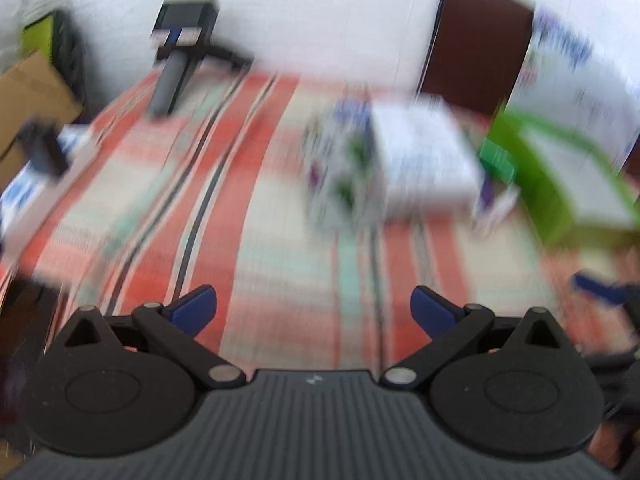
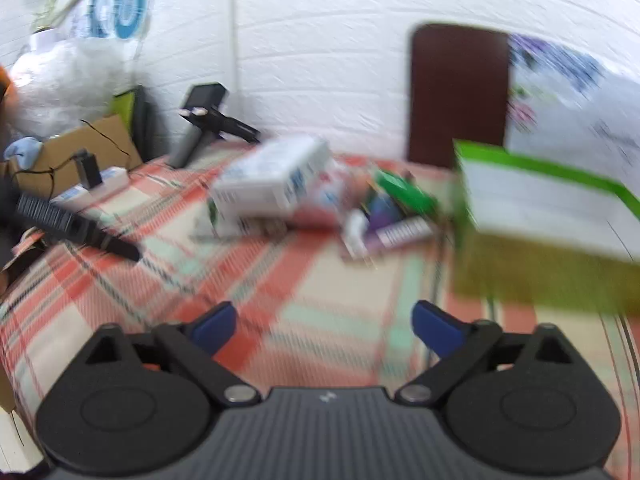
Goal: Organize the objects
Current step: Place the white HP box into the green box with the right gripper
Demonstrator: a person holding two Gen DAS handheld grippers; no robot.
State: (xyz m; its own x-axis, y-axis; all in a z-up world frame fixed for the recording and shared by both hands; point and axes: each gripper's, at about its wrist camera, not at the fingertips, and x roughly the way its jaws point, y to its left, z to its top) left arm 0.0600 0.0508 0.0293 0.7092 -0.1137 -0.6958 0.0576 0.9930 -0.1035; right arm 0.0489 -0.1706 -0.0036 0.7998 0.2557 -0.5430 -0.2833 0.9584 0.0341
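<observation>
Both tools empty w/ jaws wide apart: left tool (image 1: pixel 314 308) and right tool (image 2: pixel 324 326) hover over the plaid desk (image 2: pixel 328 276). Objs sit piled mid-desk: white box (image 2: pixel 268 180), purple pack (image 2: pixel 396 232), green-edged bin (image 2: pixel 548 216) to the right. Views v. blurred, so risk, imo, is misjudging reach and knocking the pile or clipping the bin wall.

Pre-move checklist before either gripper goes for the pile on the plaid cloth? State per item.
1. Left gripper open, nothing between the fingers: ok.
2. Right gripper open, empty: ok.
3. White box located, lying tilted on the pile: ok.
4. Green bin in view, to the right of the pile: ok.
5. Small items by the purple packet identifiable: cannot tell, blurred.
6. Plaid cloth ahead of the right gripper unobstructed: ok.
</observation>
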